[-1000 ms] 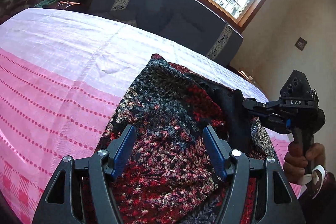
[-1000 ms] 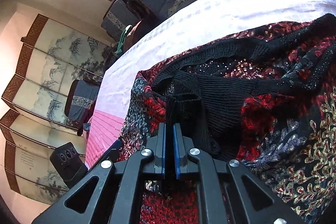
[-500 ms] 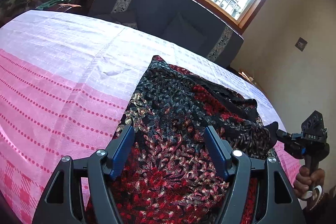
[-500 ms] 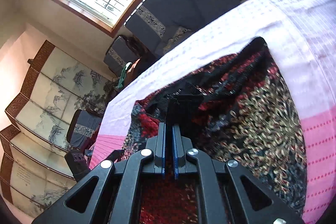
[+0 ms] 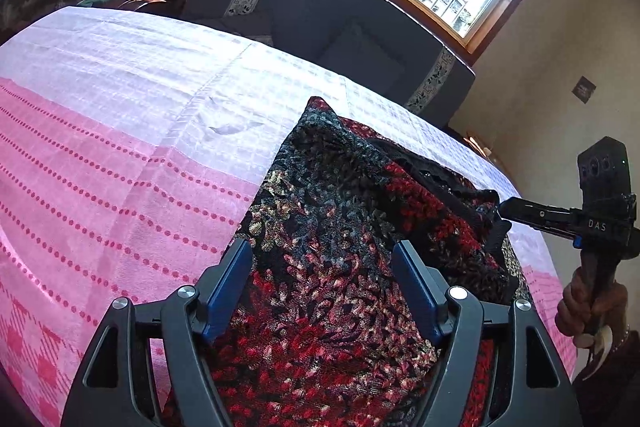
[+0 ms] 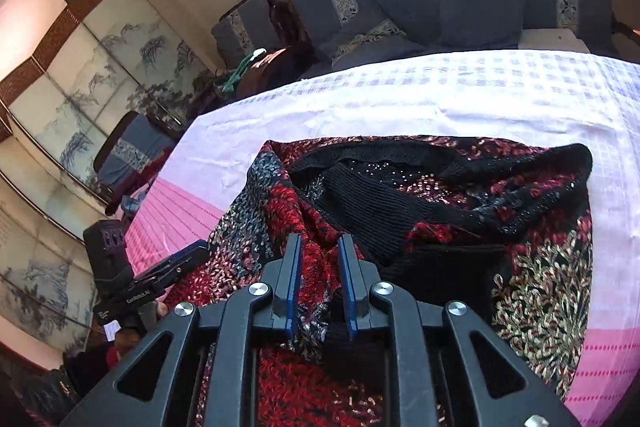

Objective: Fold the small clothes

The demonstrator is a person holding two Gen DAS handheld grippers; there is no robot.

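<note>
Red, black and gold patterned knit garment (image 5: 340, 267) lies part-folded on the pink-and-white checked tablecloth (image 5: 120, 147). Your right gripper (image 6: 319, 285) is opening its narrow jaws, letting fabric drop onto the fold. Your left gripper (image 5: 322, 287) opens wider, straddling the near edge unpinched, likely ready to smooth.

A: Room around the garment (image 5: 340, 267)?
B: Cloth-covered table (image 5: 120, 147) is bare left of and beyond it. Sofa (image 5: 320, 19) walls off the far edge past the garment.
</note>
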